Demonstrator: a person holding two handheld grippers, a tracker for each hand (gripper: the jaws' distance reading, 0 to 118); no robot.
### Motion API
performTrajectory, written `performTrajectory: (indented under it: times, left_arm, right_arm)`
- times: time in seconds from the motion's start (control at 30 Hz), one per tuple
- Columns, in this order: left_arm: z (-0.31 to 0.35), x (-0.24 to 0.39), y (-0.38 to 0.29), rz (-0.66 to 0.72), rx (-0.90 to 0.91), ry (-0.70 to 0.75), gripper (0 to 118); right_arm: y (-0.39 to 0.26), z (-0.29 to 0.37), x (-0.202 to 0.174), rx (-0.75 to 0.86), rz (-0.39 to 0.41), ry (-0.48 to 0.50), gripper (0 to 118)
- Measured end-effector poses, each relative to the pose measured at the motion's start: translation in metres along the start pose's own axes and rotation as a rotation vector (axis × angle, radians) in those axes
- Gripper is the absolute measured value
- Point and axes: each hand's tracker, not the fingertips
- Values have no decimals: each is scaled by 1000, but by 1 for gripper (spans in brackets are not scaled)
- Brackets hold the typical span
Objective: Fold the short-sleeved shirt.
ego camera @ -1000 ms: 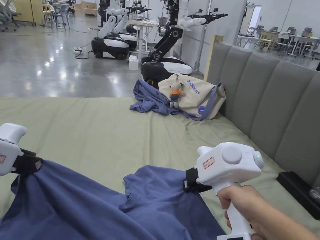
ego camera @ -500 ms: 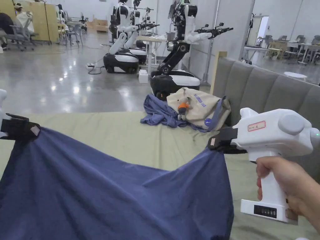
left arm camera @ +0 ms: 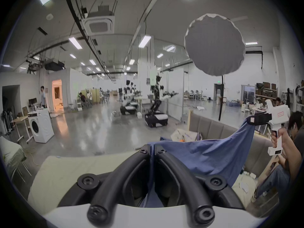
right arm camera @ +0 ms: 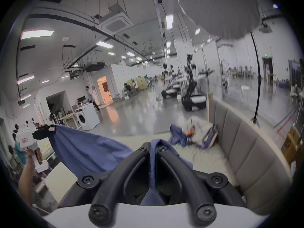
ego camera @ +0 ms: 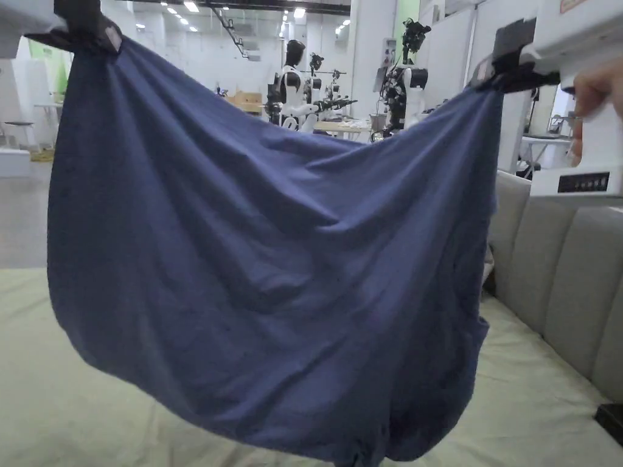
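Here both tongs, left (ego camera: 91, 33) and right (ego camera: 496, 70), are clenching the shirt (ego camera: 274, 273) aloft, airing it before laying it flat on the bed (ego camera: 547, 389).

In the head view, the lower hem of the blue shirt (ego camera: 267, 273) is cut off by the bottom edge, so whether it touches the bed (ego camera: 73, 389) cannot be told. Most of the hall and the far end of the bed are hidden behind the cloth. The left gripper (ego camera: 91, 30) is cut by the top-left corner, and the right gripper (ego camera: 508, 55) by the top and right edges, with little of the holding hand (ego camera: 593, 82) seen. In the right gripper view, the heap of cloth and bag (right arm camera: 194, 132) by the headboard (right arm camera: 246, 141) is smeared by motion blur; its items cannot be made out.
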Motion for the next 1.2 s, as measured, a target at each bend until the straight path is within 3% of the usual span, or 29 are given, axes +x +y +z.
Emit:
performTrajectory:
  times: [0.07,0.3,0.5,0.93,1.03,1.2]
  left_arm:
    - [11,-2,28,-18,49,19,5]
    - [16,-20,66,70,78,43,5]
    - [-22,-32,57,41,-11,102,5]
    - [-134,-61,55,20,42,188,5]
    - [-139,-64,63,-6,117,180,5]
    - [-139,-72,54,14,129,164,5]
  right_arm:
    - [33,10,-17,30,65,-15,5]
    - [98,0,-51,88,89,-28,5]
    - [107,-50,-61,71,101,-32,5]
    - [120,-196,-80,177,127,-86,5]
    - [125,-205,-82,274,141,-126,5]
    - [118,-214,-70,263,95,-118,5]
